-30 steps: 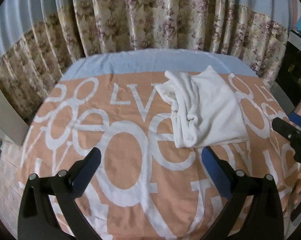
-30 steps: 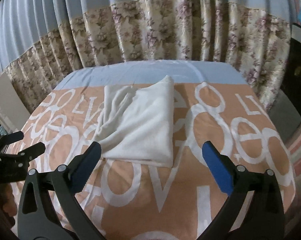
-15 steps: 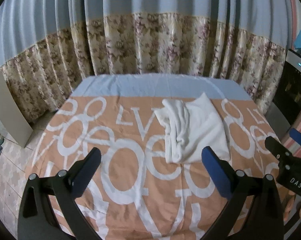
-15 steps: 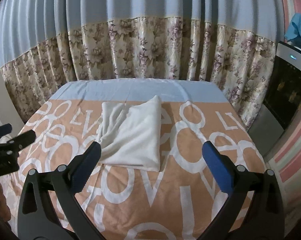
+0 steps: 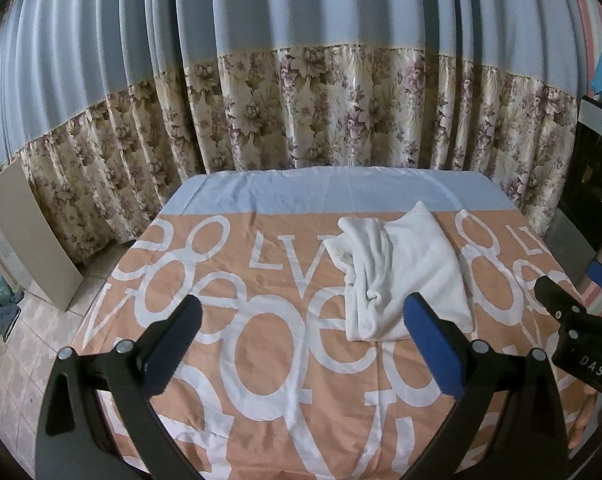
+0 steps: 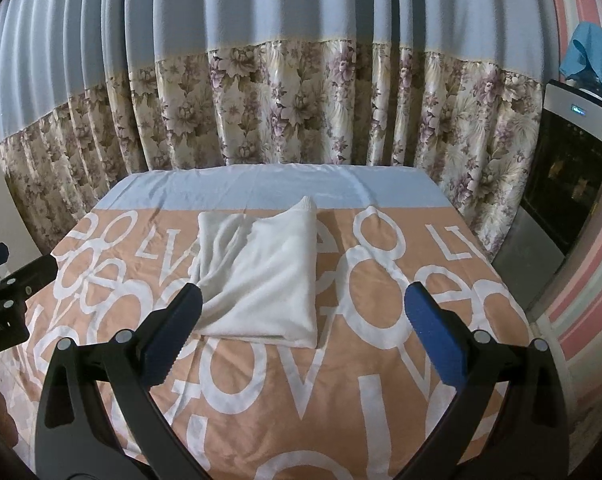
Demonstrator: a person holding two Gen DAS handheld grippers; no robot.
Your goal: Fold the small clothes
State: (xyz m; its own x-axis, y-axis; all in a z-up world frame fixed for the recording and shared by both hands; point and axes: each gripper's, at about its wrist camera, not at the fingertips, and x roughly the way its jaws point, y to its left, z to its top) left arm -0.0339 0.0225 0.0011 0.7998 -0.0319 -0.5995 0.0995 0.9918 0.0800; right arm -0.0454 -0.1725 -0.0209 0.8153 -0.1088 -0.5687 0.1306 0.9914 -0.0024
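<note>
Blue curtain w/ floral hem [image 5: 321, 112], tiled floor [image 5: 17, 344], striped pink wall [image 6: 581, 300], dim light

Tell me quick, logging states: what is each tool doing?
Left tool: open, holding nothing.
Right tool: open, holding nothing.

Near edge of the bed [image 5: 261, 432] cut off by the bottom of both wrist views, and partly covered by the arms of each hand-held gripper. Lower right corner of the white garment [image 5: 401, 276] hidden behind the blue pad of the left hand-held gripper [image 5: 301, 352]; lower left corner hidden behind the right hand-held gripper [image 6: 301, 340] in the right wrist view. Inner layers of the fold not visible. Printed lettering on the bed cover partly buried under the garment. Appliance [image 6: 569, 176] at right cropped by the fisheye rim, its badge too small to read. Blue cloth [image 6: 593, 56] on top only partly in view.
</note>
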